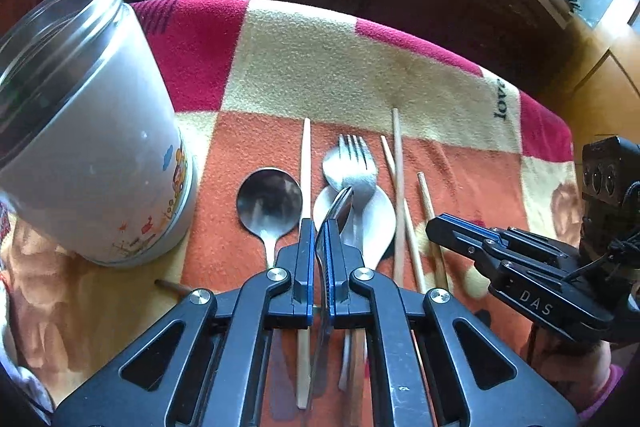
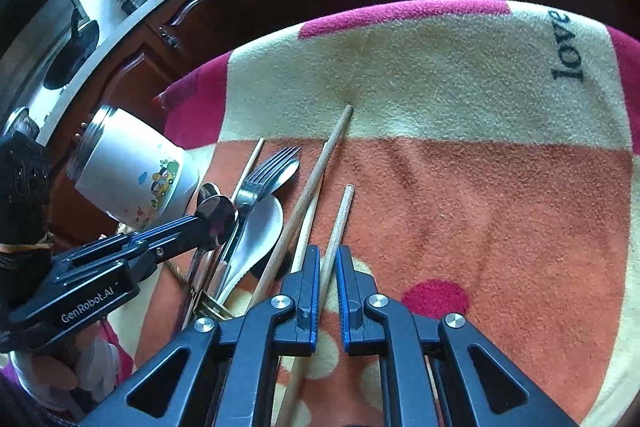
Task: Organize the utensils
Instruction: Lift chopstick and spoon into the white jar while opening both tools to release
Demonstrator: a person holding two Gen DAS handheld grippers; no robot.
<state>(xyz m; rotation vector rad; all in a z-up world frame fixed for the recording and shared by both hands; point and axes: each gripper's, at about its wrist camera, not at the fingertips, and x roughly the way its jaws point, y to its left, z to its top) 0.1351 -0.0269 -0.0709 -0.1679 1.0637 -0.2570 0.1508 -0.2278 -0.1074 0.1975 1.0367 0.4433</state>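
The left hand-held gripper [image 1: 320,227] is clamped on a shiny steel spoon [image 1: 338,207], lifted above the pile of cutlery. The right hand-held gripper [image 2: 328,259] sits with its jaws slightly apart around a pale wooden chopstick [image 2: 340,223], not pinching it. A steel fork [image 1: 354,163] and white ceramic spoon [image 1: 376,223] lie on the orange-and-cream fleece blanket [image 1: 320,67]; the white printed canister [image 1: 92,131] stands left.
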